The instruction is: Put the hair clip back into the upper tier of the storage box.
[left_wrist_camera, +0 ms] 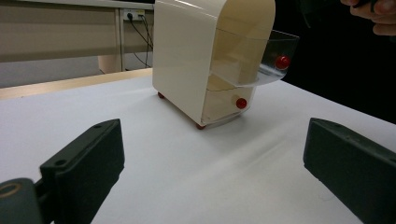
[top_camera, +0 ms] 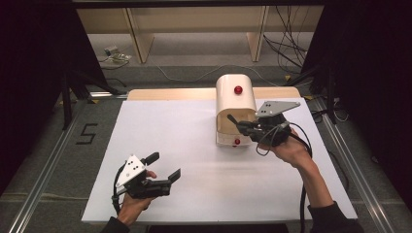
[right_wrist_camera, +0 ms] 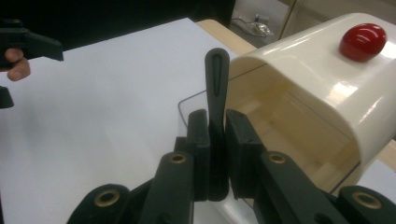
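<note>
We see a white worktop [top_camera: 194, 145] with a cream bread box [top_camera: 235, 94] standing toward its far side, right of the middle, its open front facing the near edge. A red knob [top_camera: 238, 90] sits on its curved top, and a second red knob [top_camera: 237, 141] marks the lower drawer at its base. The right tool [top_camera: 243, 127] is at the mouth of the box, its jaws pressed together on a slim black handle [right_wrist_camera: 217, 93] that stands upright between them; in the right gripper view the handle rises just in front of the box's opening, beside a clear curved lid [right_wrist_camera: 187, 105]. What is on the lower end of the handle we cannot tell. In the left gripper view the clear lid [left_wrist_camera: 275, 56] juts out from the front of the box, with a red knob on it. The left tool [top_camera: 165, 167] rests low at the near left of the worktop, well apart from the box, its jaws spread wide with nothing between them.
</note>
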Tool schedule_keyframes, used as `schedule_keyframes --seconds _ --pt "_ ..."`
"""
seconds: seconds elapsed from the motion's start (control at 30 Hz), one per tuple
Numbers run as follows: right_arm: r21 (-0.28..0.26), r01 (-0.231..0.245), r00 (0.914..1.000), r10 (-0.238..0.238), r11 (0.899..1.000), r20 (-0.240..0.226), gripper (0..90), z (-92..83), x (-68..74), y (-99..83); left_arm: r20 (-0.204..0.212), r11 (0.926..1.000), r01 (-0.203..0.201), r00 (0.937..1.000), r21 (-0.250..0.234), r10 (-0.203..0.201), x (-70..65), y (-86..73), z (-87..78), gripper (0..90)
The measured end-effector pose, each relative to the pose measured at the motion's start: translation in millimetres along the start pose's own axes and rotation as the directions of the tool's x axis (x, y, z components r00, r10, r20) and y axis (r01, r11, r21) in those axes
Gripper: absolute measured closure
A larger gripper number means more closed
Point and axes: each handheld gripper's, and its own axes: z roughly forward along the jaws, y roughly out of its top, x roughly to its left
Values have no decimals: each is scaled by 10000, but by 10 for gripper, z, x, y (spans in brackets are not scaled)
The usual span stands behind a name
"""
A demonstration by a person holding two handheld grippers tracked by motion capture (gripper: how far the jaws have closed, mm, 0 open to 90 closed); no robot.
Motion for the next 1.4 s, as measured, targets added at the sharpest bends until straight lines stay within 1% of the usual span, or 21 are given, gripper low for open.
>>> schedule_keyframes --seconds 0.07,0.1,0.17,0.23,0.33,0.47,0.57,0.77,0.93,0.97,1.0,1.03,1.07,1.17,1.23,1.4 --pt "9 51 9999 -52 10000 121 813 9 -16 -12 -2 10000 -13 10000 21 13 4 -2 3 47" --pt "6 65 9998 -66 10000 193 813 19 -26 -20 -5 10000 58 10000 13 -58 2 -5 9 47" --pt "40 59 9997 -60 10000 240 813 39 -44 -37 -12 10000 11 10000 53 -11 4 -7 11 47" --pt "79 83 9992 -86 9999 383 813 56 -60 -53 5 10000 -17 10000 42 17 2 -3 10 47" --pt "87 15 9987 -19 10000 503 813 68 -96 -74 -2 10000 24 10000 47 -24 5 -7 12 47" --pt "-48 -84 9980 87 10000 622 813 87 -138 -94 -4 10000 23 10000 43 -23 9 -9 8 47" --pt "50 -129 9975 126 9999 692 813 117 -151 -113 3 10000 -45 10000 31 45 6 -5 4 47" --pt "272 -88 9947 60 9996 1026 812 173 -182 -146 21 10000 -61 10000 32 61 2 -5 5 47" --pt "293 -331 9925 294 9990 1190 800 201 -233 -180 43 10000 -45 10000 24 45 -2 -3 6 47" --pt "335 -429 9915 385 9985 1243 788 207 -243 -187 27 10000 -47 10000 22 47 -2 -3 8 47" --pt "342 -591 9909 545 9977 1229 741 214 -251 -190 24 10000 -51 10000 33 51 -2 -3 8 47" --pt "286 -680 9915 644 9973 1130 663 220 -260 -191 26 10000 -59 10000 35 59 -2 -3 7 47" --pt "252 -742 9919 712 9969 1052 625 219 -264 -188 31 10000 -62 10000 33 62 -2 -3 6 47" --pt "2 -891 9917 887 9960 928 609 183 -257 -175 28 10000 -71 10000 48 71 -3 -2 7 48" --pt "-260 -937 9927 954 9953 740 565 142 -256 -167 47 9999 -110 9999 31 110 -5 -2 9 47" --pt "-784 -1349 9891 1390 9878 488 512 63 -255 -167 61 9999 -132 9999 20 132 -9 0 5 47"
